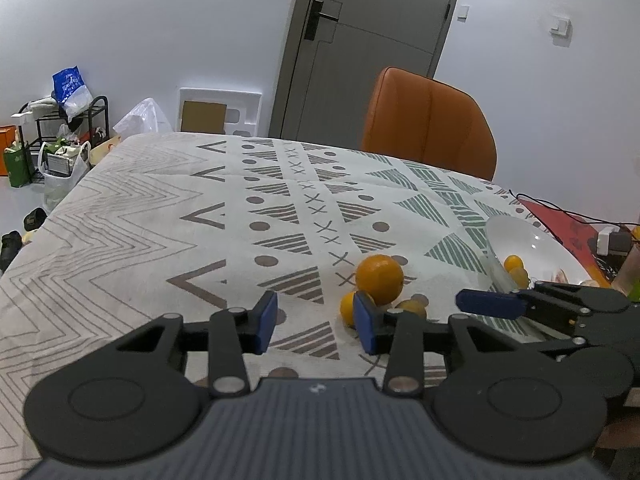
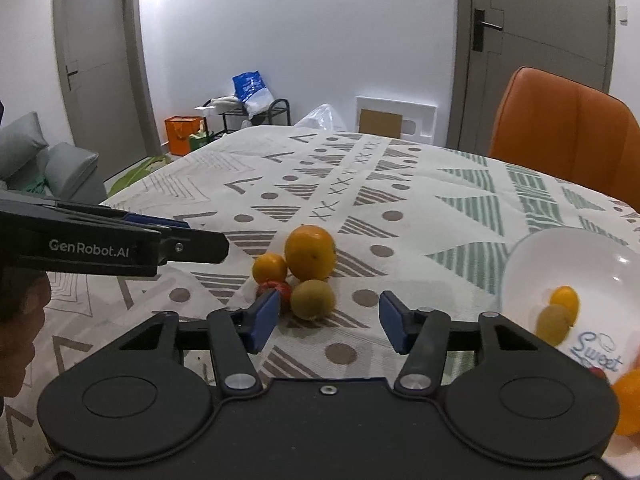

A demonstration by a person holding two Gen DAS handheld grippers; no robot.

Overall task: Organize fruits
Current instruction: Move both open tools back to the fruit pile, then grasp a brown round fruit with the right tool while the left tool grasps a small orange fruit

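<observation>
The right claw (image 2: 326, 326) stands wide open and empty, low over the counter (image 2: 440, 184), with its blue pads just short of a small pile of fruit. Nearest it lie a greenish-yellow round fruit (image 2: 312, 299) and a small red fruit (image 2: 276, 289) half hidden by the left pad; behind them, touching, sit a large orange (image 2: 310, 252) and a small orange (image 2: 270, 267). The left claw (image 1: 316, 322) is also open and holds nothing, beside the same pile. To the right stands a white bowl (image 2: 560, 256) that already contains a small orange fruit (image 2: 564, 298) and a greenish one (image 2: 554, 322); another orange fruit (image 2: 630, 396) shows at the frame edge, its exact place unclear. By the look of it, the sorting is partway done: some fruit is in the bowl, while four pieces are left on the patterned cloth.
</observation>
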